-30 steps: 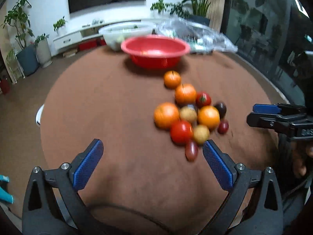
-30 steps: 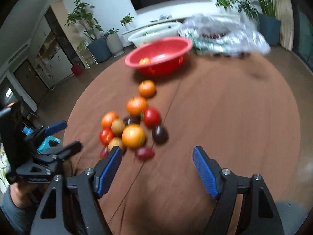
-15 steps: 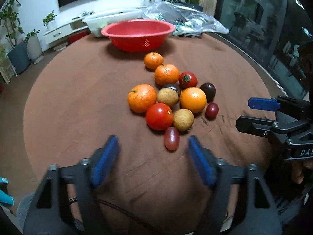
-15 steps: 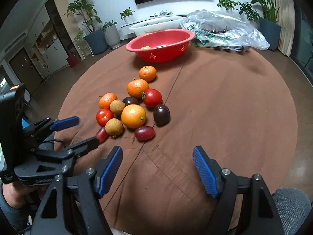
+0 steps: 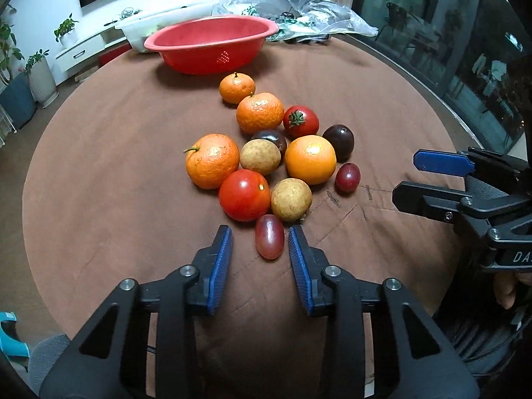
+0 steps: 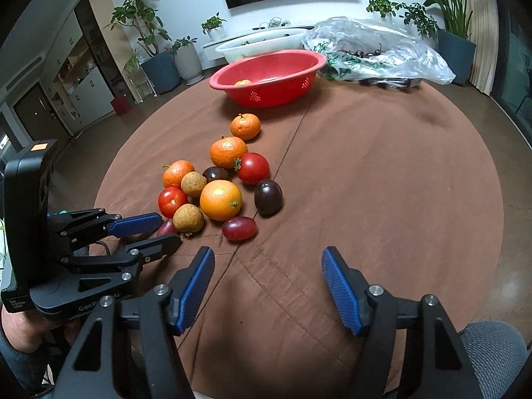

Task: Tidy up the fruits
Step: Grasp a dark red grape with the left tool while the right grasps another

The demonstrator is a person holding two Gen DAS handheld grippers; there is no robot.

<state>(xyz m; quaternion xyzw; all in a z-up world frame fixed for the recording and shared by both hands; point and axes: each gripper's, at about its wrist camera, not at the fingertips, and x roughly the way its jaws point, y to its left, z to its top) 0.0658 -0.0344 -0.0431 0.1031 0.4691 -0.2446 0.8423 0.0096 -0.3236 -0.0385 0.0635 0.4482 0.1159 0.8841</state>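
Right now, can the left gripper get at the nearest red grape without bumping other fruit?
Probably yes: the left gripper is open around the red grape; the longan and tomato sit just beyond.

Bare tablecloth lies open right of the fruit cluster.

Brown-clothed table, fruits, red basin

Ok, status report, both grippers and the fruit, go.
Left gripper open, straddling red grape, not clamped. Right gripper open, empty, back from the pile. Red bowl far side, one orange fruit inside. Path unobstructed.
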